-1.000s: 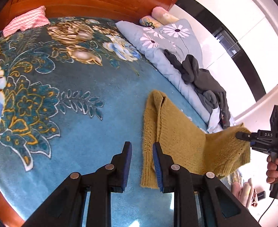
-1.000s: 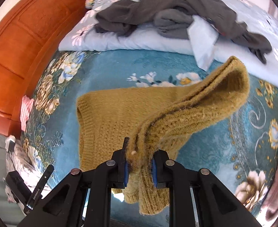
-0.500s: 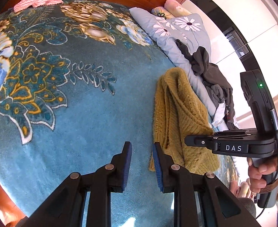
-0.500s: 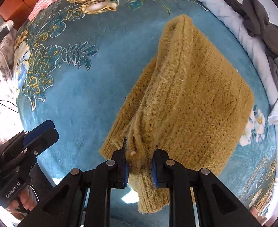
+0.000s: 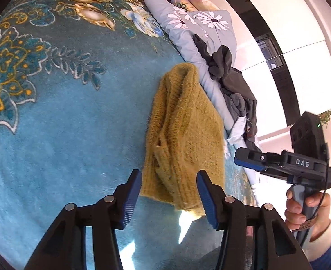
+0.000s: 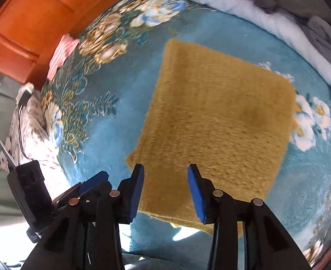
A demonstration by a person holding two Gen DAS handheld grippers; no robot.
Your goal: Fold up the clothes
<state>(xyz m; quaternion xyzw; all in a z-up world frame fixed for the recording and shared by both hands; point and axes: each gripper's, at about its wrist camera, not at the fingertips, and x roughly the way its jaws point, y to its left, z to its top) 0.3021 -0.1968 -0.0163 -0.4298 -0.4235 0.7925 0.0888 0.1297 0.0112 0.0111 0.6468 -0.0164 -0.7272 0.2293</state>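
Mustard sweater [image 5: 183, 135] folded on the teal floral blanket [image 5: 70, 135], near the blanket's front edge, lying flat as a rough rectangle [image 6: 215, 123] in the right wrist view. Along the blanket's far side, a pale blue quilt [image 5: 201, 22] with white daisies, and a heap of dark grey clothes [image 5: 230, 83] on top of it. At the far corner by the orange-brown headboard [image 6: 30, 22], a small pink knit [image 6: 61, 54].

Left gripper [image 5: 168, 193] open, jaws just widened, blue pads [image 5: 132, 193] standing either side of the sweater's near end without pressing it; whether low enough to touch the wool, cannot tell. Right gripper [image 6: 165, 191] also open, jaws just parted, nothing clamped, sweater's front hem visible below and between the pads [image 6: 195, 191]. Right gripper [image 5: 253, 162] seen from the left wrist view beside the sweater's right edge, clear of it, its handle held by a hand [image 5: 305, 211]. Left gripper's body [image 6: 59, 193] at lower left of the right wrist view, over the blanket's front corner.
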